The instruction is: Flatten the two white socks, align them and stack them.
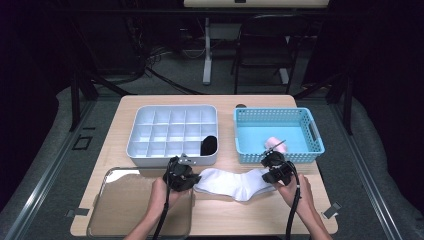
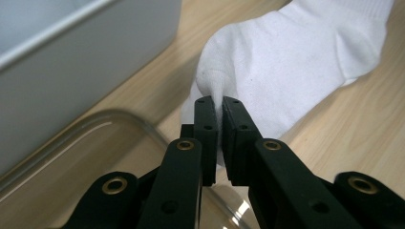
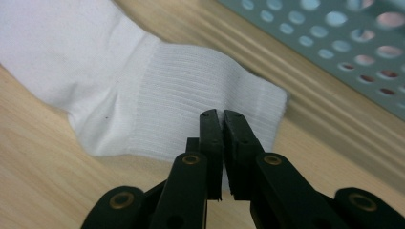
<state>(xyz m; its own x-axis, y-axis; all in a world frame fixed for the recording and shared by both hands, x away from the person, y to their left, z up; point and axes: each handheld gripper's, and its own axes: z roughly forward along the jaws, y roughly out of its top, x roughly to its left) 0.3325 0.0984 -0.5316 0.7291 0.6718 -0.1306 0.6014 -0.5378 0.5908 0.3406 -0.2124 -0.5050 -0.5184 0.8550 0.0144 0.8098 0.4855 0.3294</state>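
white sock (image 1: 232, 182) btwn grippers, L gripper (image 2: 218, 102) pinching toe, R gripper (image 3: 222, 114) on cuff

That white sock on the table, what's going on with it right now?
A person is holding the white sock by both ends with two handheld grippers. The left gripper is shut on the toe, and the right gripper is shut on the ribbed cuff. The sock lies stretched across the wooden table, in front of a white divided organizer and a blue basket. A clear tray sits by the left hand.
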